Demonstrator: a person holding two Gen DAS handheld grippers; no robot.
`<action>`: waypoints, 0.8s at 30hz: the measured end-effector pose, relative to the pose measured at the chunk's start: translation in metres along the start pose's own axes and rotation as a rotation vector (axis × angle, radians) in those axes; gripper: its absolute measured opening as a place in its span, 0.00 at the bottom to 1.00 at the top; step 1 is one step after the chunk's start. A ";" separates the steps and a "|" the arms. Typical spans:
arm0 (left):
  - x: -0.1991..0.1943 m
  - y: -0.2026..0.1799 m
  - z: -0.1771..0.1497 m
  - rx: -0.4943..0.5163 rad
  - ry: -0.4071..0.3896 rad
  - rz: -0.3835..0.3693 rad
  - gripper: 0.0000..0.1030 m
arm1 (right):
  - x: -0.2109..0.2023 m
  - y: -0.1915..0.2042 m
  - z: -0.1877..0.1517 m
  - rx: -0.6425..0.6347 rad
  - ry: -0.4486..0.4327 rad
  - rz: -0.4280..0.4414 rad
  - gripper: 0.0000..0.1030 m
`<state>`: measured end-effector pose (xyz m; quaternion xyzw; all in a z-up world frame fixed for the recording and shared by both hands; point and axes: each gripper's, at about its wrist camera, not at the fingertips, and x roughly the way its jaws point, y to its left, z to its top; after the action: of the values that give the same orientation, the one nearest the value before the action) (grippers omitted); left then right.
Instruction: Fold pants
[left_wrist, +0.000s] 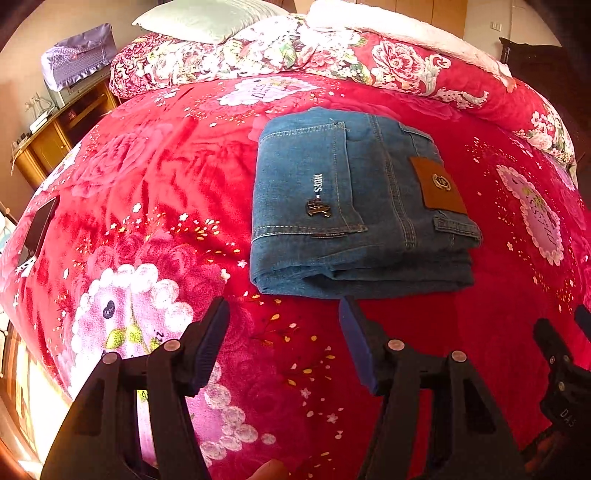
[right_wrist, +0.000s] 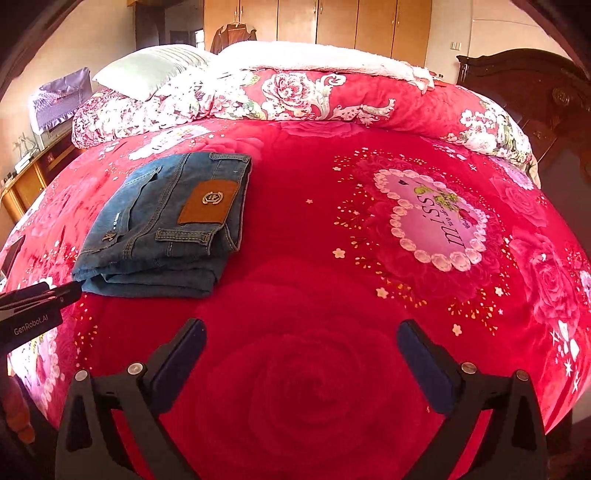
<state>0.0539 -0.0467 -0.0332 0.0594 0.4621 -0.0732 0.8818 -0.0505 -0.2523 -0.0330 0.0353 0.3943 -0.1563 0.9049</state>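
Blue jeans (left_wrist: 354, 206) lie folded into a compact stack on the red floral bedspread (left_wrist: 147, 184), back pocket and brown leather patch facing up. They also show in the right wrist view (right_wrist: 166, 221), left of centre. My left gripper (left_wrist: 284, 314) is open and empty, just in front of the stack's near edge, not touching it. My right gripper (right_wrist: 301, 332) is open and empty over bare bedspread (right_wrist: 314, 295), to the right of the jeans. The right gripper's fingertip shows at the left wrist view's right edge (left_wrist: 546, 332); the left gripper shows at the right wrist view's left edge (right_wrist: 37, 295).
A rolled floral quilt (right_wrist: 295, 96) and a pale pillow (right_wrist: 147, 70) lie at the bed's far end. A phone (left_wrist: 37, 229) rests near the bed's left edge. A wooden cabinet (left_wrist: 55, 136) stands at left, a dark headboard (right_wrist: 535, 92) at right, wardrobes behind.
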 end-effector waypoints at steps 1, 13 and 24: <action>-0.001 -0.001 0.000 0.007 -0.005 -0.001 0.59 | 0.000 -0.001 -0.003 0.000 -0.001 -0.005 1.00; -0.014 -0.024 -0.009 0.099 -0.022 -0.080 0.59 | 0.001 -0.015 -0.016 0.044 0.009 -0.022 1.00; -0.015 -0.030 -0.012 0.107 -0.009 -0.105 0.59 | 0.004 -0.018 -0.019 0.061 0.028 -0.026 1.00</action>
<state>0.0299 -0.0725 -0.0287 0.0819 0.4560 -0.1445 0.8744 -0.0667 -0.2671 -0.0482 0.0596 0.4023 -0.1795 0.8958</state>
